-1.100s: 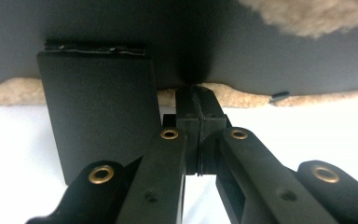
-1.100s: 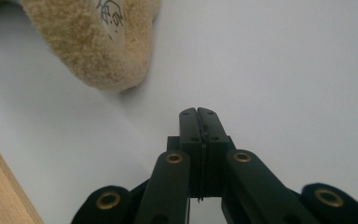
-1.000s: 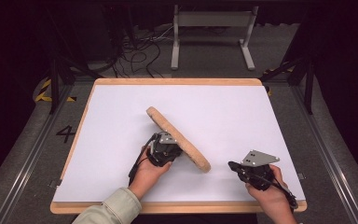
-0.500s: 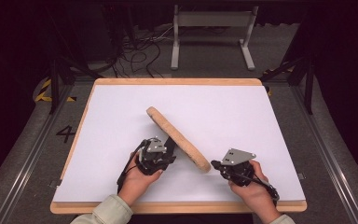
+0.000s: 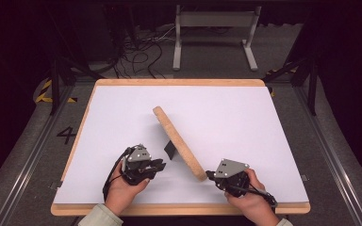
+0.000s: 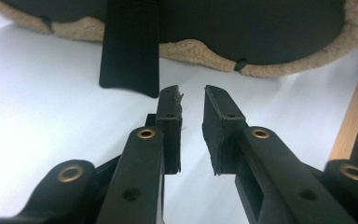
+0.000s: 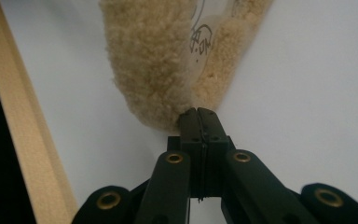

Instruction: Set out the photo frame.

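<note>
Where the frame stands: the flat picture frame with a fluffy tan edge (image 5: 176, 141) is up on its side near the middle of the white table top (image 5: 240, 117). It runs slanted from the far middle down to the near right.
Frame's prop: a thin black stand (image 5: 170, 149) sticks out of the frame's dark back and leans down to the table on the left side.
Left gripper: the black left gripper (image 5: 162, 165) is low on the table, near the front edge. It points at the back of the frame and is near the black stand without touching it.
Left jaws: in the left gripper view the left gripper (image 6: 192, 95) has a small gap between its jaws. They have just been opening, and nothing is in the gap. The black stand (image 6: 130, 46) is just past the tips, and the fluffy edge (image 6: 284, 65) runs behind it.
Right gripper: the black right gripper (image 5: 208, 174) is at the near right end of the frame.
Right jaws: in the right gripper view the right gripper (image 7: 198, 114) has its jaws pressed tight together. The tips touch the fluffy end (image 7: 154, 70) of the frame. I cannot tell if any fluff is pinched.
Hands: the left hand (image 5: 122, 188) and the right hand (image 5: 247, 202) each hold a gripper from below.
Table rim: a light wooden rim (image 7: 14, 116) goes round the white top.
</note>
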Tool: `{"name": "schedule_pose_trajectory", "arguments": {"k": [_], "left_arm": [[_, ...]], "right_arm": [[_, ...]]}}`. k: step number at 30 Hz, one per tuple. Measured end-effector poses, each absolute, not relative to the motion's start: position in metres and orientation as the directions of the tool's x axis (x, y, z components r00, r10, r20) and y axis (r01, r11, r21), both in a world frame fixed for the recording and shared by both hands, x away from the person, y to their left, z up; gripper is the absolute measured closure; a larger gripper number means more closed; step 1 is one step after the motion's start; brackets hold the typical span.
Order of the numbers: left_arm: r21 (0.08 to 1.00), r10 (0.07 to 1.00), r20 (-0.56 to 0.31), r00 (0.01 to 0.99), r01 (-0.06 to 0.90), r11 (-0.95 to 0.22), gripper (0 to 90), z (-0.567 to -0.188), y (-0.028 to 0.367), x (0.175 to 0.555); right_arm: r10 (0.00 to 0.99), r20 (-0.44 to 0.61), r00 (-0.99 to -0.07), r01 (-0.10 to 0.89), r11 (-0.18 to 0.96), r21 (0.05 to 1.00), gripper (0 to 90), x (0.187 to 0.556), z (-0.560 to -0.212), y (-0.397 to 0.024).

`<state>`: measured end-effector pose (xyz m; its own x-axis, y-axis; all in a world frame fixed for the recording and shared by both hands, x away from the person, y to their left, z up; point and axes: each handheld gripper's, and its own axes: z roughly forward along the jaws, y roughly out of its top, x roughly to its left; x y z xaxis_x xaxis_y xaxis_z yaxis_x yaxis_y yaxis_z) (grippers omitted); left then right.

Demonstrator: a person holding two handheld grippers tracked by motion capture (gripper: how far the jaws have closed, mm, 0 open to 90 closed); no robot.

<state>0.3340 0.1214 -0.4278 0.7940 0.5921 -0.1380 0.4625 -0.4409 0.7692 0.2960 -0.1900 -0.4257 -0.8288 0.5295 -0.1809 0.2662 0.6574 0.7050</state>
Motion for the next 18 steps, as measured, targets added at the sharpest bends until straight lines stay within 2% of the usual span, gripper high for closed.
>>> {"name": "schedule_pose_trajectory", "arguments": {"k": [10,14,18], "left_arm": [[0.763,0.599,-0.137,0.789,0.469,-0.444,78.3,-0.430,0.126,0.338],[0.772,0.611,-0.143,0.779,0.474,-0.423,78.5,-0.429,0.128,0.338],[0.771,0.613,-0.147,0.776,0.478,-0.420,78.6,-0.430,0.129,0.339]], "right_arm": [[0.401,-0.176,-0.899,0.164,0.681,0.714,90.0,0.280,-0.429,-0.164],[0.394,-0.095,-0.914,0.207,0.654,0.728,90.0,0.284,-0.426,-0.172],[0.343,-0.030,-0.939,0.209,0.635,0.744,90.0,0.281,-0.422,-0.174]]}}
